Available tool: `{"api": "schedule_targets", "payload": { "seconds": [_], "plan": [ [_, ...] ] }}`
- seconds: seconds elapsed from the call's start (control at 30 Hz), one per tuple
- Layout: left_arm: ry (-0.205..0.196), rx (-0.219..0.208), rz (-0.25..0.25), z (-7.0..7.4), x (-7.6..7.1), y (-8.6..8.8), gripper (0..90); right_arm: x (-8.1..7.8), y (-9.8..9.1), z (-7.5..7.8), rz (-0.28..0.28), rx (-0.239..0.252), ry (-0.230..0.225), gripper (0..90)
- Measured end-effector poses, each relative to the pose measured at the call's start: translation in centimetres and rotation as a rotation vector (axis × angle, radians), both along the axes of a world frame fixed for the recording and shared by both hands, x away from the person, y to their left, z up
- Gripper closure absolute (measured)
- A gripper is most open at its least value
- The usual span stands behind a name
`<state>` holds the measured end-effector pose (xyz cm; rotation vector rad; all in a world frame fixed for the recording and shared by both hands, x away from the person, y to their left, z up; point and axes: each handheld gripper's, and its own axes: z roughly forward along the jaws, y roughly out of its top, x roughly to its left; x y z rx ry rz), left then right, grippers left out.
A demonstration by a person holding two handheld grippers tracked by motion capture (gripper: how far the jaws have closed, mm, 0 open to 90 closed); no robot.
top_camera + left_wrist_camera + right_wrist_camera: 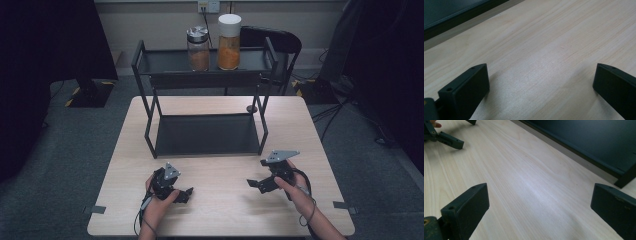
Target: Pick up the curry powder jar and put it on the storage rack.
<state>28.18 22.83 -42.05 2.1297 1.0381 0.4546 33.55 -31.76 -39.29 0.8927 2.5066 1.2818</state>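
A black two-tier metal rack point(150, 107) stands at the far half of the wooden table point(220, 210). On its top shelf stand a glass jar with a metal lid point(198, 48) and a taller jar with a white lid point(229, 43), both holding orange-brown contents. My left gripper point(182, 195) is low over the near table, its jaws wide apart over bare wood point(539, 70). My right gripper point(257, 173) is at the near right, also open and with nothing between its jaws point(537, 188). In the right gripper view the left gripper point(449, 140) lies farther off at the top left.
The rack's lower shelf point(584, 140) is a dark flat tray just beyond both grippers point(446, 12). A small dark round thing point(251, 108) sits by the rack's far right leg. A black chair point(280, 42) stands behind the table.
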Motion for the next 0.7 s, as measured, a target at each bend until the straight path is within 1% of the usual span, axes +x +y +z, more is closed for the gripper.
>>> {"api": "schedule_targets", "payload": {
  "seconds": [0.1,0.43,0.7],
  "plan": [
    [0.000,0.000,0.000,0.0,0.0,0.0,0.0,-0.4,-0.5,-0.3,-0.008,-0.005,-0.003,1.0],
    [0.000,0.000,0.000,0.0,0.0,0.0,0.0,-1.1,-2.5,-1.2,-0.038,-0.006,0.013,1.1],
    [0.000,0.000,0.000,0.0,0.0,0.0,0.0,-1.7,-3.7,-1.7,-0.052,-0.012,0.018,1.1]
  ]
}}
